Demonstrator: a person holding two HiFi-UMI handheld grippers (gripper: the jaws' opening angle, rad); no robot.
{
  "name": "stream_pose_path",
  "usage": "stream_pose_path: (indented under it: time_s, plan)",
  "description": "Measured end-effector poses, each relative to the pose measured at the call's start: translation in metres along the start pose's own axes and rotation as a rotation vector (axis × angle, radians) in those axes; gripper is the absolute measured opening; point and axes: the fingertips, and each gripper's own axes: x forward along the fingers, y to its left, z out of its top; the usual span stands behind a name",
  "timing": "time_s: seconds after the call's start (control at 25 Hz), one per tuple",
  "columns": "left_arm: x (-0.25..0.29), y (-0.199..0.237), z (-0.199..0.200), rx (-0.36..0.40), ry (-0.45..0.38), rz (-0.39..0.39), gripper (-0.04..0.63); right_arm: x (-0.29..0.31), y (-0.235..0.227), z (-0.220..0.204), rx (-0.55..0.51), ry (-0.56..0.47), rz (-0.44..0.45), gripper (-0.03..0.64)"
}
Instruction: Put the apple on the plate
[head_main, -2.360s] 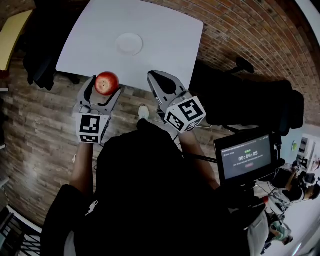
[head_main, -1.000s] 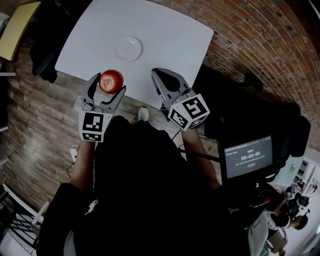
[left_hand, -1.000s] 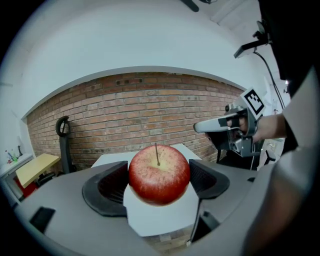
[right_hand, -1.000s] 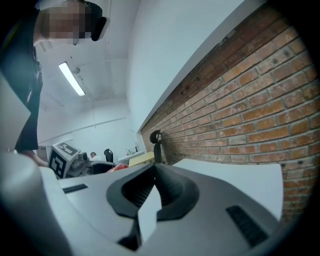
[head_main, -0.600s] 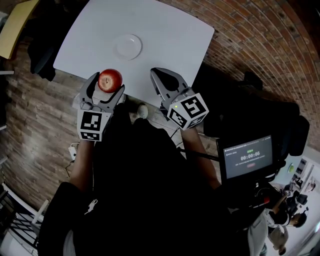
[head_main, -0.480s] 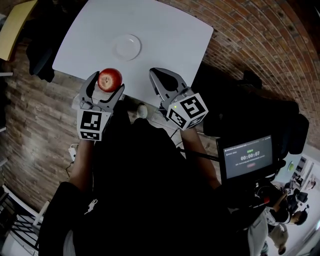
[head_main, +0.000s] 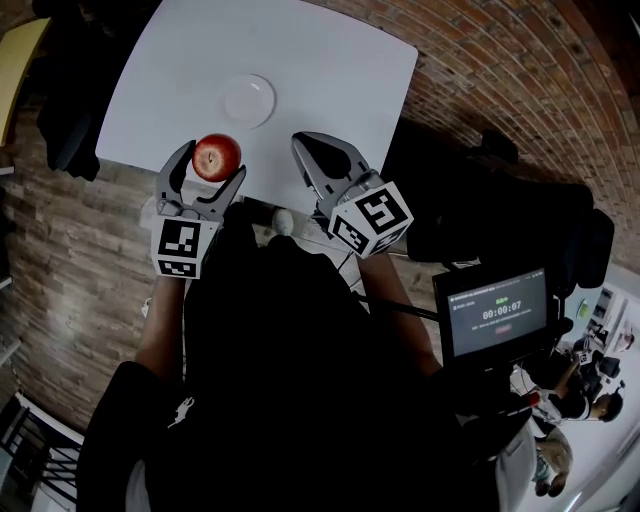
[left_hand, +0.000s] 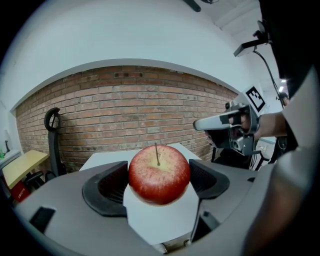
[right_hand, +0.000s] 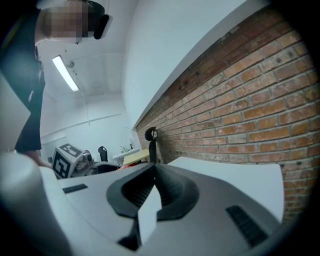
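- While the person stands at the near edge of the white table (head_main: 335, 60), the head view shows the left gripper (head_main: 212, 170) clamped on a red apple (head_main: 216, 157), one jaw on each side of the fruit.
- From that view the apple is held over the table's near edge, close to the near left corner, and clear of the surface as far as I can tell.
- A small white plate (head_main: 248, 100) lies on the table beyond the apple, apart from it and with nothing on it.
- Over the same near edge, further right, the right gripper (head_main: 318, 152) points toward the table, its marker cube (head_main: 372, 218) tilted toward the camera.
- To the person's right a dark monitor (head_main: 497, 313) shows a timer readout.
- In the left gripper view the apple (left_hand: 159, 174) sits stem up between the two dark jaw pads, which press against its left and right sides.
- Behind it stretch the white table (left_hand: 97, 161) and a brick wall (left_hand: 125, 110); the right gripper (left_hand: 225, 122) shows at the right, held in a hand.
- In the right gripper view the right gripper (right_hand: 152, 170) has its jaws drawn together until the tips meet, and nothing is caught between them.
- Past these jaws the table (right_hand: 240, 175) runs toward the brick wall (right_hand: 250, 115).
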Motion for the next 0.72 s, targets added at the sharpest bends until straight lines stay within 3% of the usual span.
stream_pose_path:
  time_s: [0.72]
  plan:
    - [0.050,0.061,-0.010,-0.002,0.022,-0.126,0.387,0.069,-0.013,0.005,-0.004,0.050,-0.074,0.003]
